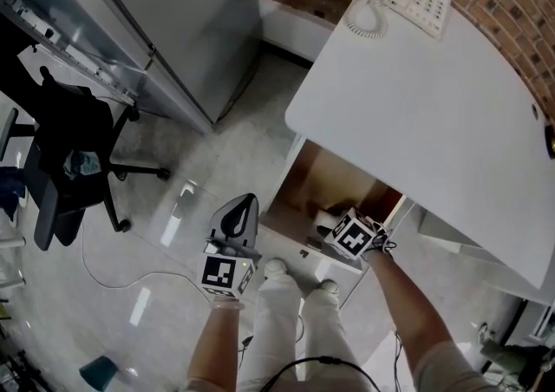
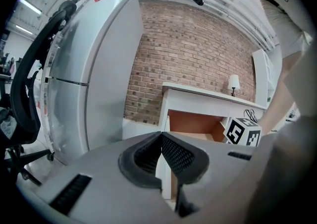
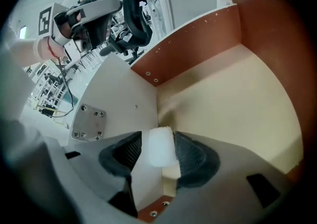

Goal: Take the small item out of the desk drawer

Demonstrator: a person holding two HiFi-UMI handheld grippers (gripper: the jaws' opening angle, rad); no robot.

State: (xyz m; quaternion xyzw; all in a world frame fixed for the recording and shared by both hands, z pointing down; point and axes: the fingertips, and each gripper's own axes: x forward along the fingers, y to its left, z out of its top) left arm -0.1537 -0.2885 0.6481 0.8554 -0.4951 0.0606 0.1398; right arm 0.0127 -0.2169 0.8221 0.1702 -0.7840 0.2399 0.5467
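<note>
Small item: a small white foam-like block [image 3: 161, 147] sits on the pale floor of the open brown-walled wooden drawer [image 3: 198, 44]. It is in a corner, close against a white panel with a screwed metal plate [image 3: 119, 104].
Drawer: it is pulled out from under the white bench [image 1: 416, 95], so its inside can be reached from above.
Right claw [image 3: 157, 140]: it points steeply down into the drawer with its jaws wide, straddling the block. The pad on the view's right looks to touch the block and a gap shows on the other side, so I judge there is no grip yet.
Why so wide: the spread lets a pad pass down each side of the block without knocking it.
Left claw [image 2: 161, 138]: its jaws are together and empty, and it is held roughly level out over the floor, probably to stay clear of the drawer.
Step in hand: probably settling around the block before closing.
Next move: close squarely on the block, then lift it straight up past the panel.
Risk: the corner leaves the panel-side jaw little room, and one-sided contact could tip or push the block.
</note>
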